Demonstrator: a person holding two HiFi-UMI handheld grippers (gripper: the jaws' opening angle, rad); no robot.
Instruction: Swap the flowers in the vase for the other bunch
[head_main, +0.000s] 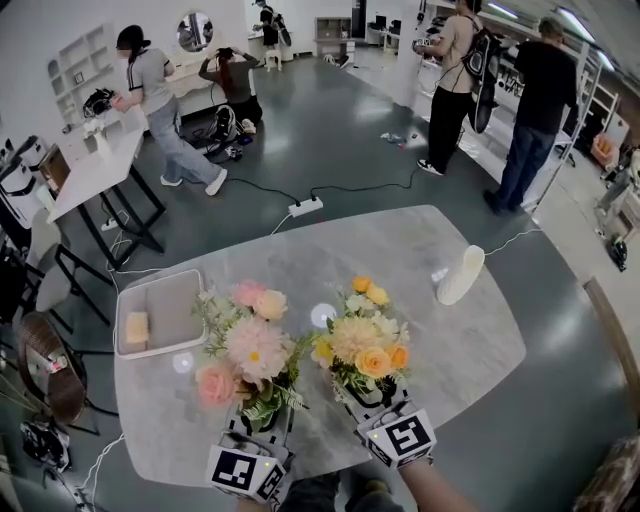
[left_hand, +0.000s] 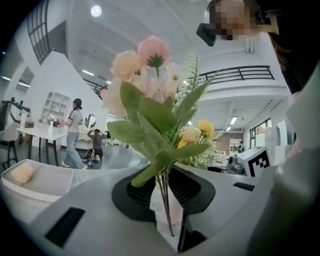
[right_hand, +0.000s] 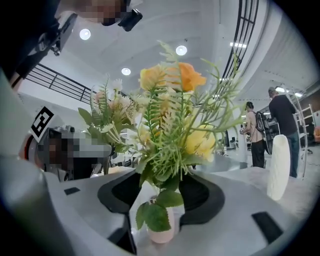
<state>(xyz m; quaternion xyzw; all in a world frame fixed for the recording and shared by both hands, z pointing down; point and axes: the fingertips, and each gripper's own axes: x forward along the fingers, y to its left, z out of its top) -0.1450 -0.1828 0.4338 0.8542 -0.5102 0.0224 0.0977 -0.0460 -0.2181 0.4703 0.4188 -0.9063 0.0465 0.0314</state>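
My left gripper (head_main: 262, 420) is shut on the thin stems of the pink bunch (head_main: 248, 345), which stands upright over the marble table's (head_main: 420, 250) near edge. In the left gripper view the stems (left_hand: 165, 200) hang between the jaws below pink blooms (left_hand: 145, 75). The yellow and orange bunch (head_main: 365, 350) stands beside it on the right. The right gripper view shows that bunch (right_hand: 175, 115) in a small pink vase (right_hand: 167, 234) resting on the table. My right gripper (right_hand: 161, 220) is open around the vase, its jaws clear of it on both sides.
A grey tray (head_main: 180, 300) holding a yellow sponge (head_main: 137, 327) sits at the table's left. A white oval object (head_main: 460, 275) stands at the right. Several people work beyond the table, and a power strip (head_main: 306, 207) lies on the floor.
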